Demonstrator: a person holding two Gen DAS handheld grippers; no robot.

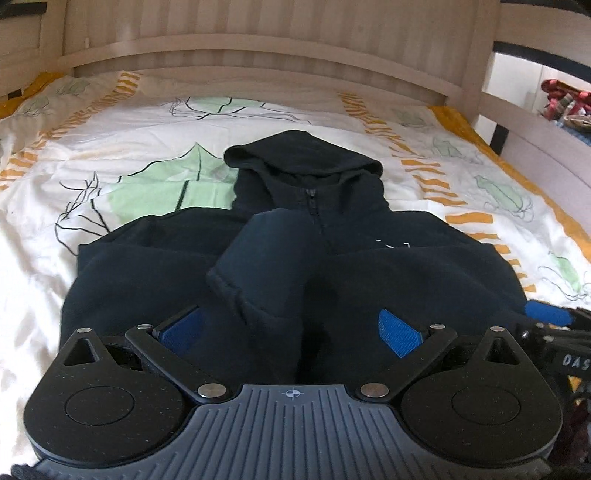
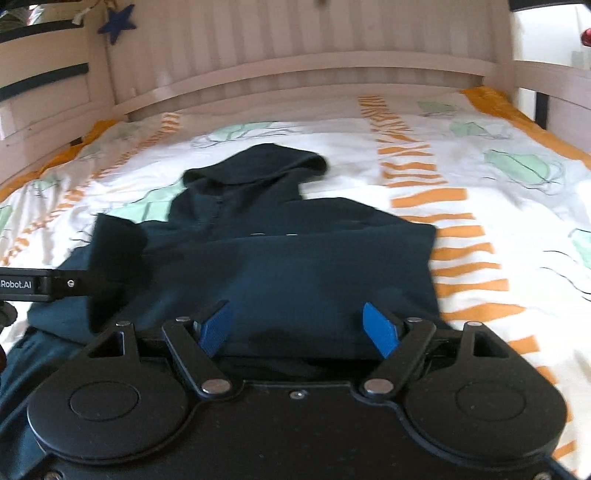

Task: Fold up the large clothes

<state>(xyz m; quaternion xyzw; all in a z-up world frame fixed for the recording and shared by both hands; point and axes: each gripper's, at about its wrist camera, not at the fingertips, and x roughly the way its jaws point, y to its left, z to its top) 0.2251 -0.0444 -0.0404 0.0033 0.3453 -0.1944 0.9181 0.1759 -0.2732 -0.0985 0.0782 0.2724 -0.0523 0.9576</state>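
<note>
A dark navy zip hoodie lies on the bed, hood toward the headboard, both sleeves folded in over its chest. My left gripper is open, its blue pads spread over the hoodie's near part, with the folded sleeve cuff between them. My right gripper is open over the hoodie near its bottom right. The right gripper also shows at the right edge of the left wrist view. The left gripper's arm shows at the left edge of the right wrist view.
The bed cover is white with green leaves and orange stripes. A pale wooden headboard stands at the far end. A side rail runs along the right. A blue star hangs at the upper left.
</note>
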